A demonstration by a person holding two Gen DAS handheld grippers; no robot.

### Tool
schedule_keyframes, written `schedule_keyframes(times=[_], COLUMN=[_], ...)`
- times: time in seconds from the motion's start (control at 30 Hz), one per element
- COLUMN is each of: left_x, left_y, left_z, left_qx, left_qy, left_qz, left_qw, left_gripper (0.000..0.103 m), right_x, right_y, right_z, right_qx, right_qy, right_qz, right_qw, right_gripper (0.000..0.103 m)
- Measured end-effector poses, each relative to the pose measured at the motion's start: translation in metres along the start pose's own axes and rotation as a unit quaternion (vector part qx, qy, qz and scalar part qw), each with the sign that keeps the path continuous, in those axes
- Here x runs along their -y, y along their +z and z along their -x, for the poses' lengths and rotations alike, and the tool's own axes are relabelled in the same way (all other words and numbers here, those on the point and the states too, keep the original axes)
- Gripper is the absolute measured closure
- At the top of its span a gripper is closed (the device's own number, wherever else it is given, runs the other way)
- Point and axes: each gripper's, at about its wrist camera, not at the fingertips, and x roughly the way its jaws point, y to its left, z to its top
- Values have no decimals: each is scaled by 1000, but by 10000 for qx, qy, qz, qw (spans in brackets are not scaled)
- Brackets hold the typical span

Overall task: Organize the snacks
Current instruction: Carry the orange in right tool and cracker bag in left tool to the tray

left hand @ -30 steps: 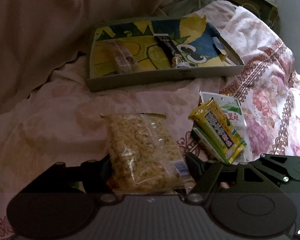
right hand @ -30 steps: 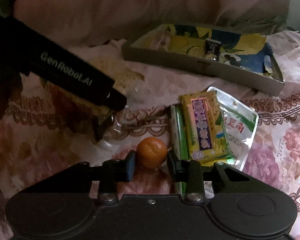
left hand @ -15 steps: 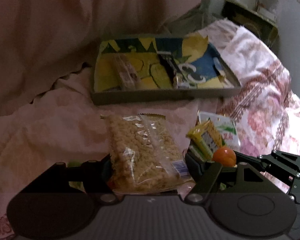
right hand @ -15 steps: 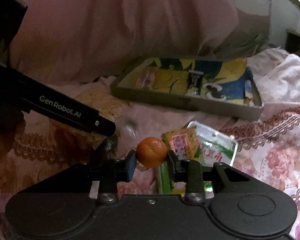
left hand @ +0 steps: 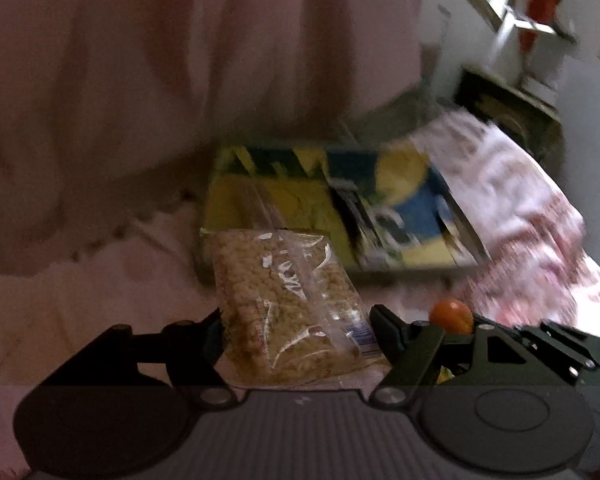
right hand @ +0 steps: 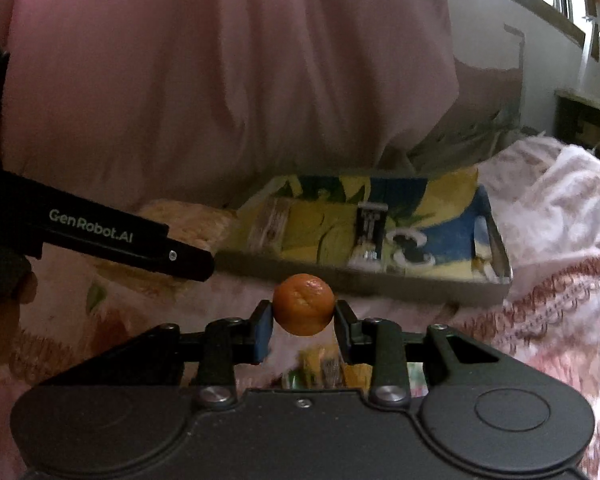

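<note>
Right gripper (right hand: pixel 303 318) pinching small orange (right hand: pixel 303 304); left gripper (left hand: pixel 296 332) clamped across clear cereal bag (left hand: pixel 288 308). Both aimed at shallow tray (right hand: pixel 364 284), at twelve o'clock, long axis crosswise. Right probably nearer.

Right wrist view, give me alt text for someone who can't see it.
The right gripper holds a small orange fruit between its fingers above a floral bedspread. Behind it lies a shallow tray with a few snack packets; the left gripper reaches in from the left.
</note>
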Motion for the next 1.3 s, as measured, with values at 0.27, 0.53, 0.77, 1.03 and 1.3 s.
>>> schedule_keyframes(times=[0.27, 0.53, 0.77, 1.03, 1.3], left_x=[-15, -38, -41, -44, -52], left_y=[29, 45, 44, 41, 42], left_z=[-32, -87, -117, -124, -126], left_qx=[406, 165, -127, -395, -542], left_qy=[321, 231, 143, 84, -93], left_qz=[-81, 150, 74, 56, 454], left_qw=[9986, 9995, 9998, 9992, 9975], left_gripper=[27, 26, 26, 26, 25], right_x=[1, 17, 25, 24, 27], right_y=[32, 45, 41, 34, 33], right_z=[-55, -110, -136, -150, -148], right_qx=[207, 234, 19, -325, -396], right_qy=[-8, -39, -16, -8, 0], right_qz=[139, -108, -395, -464, -539], right_qw=[9997, 9997, 9992, 9984, 9978], right_gripper=[68, 68, 68, 67, 61])
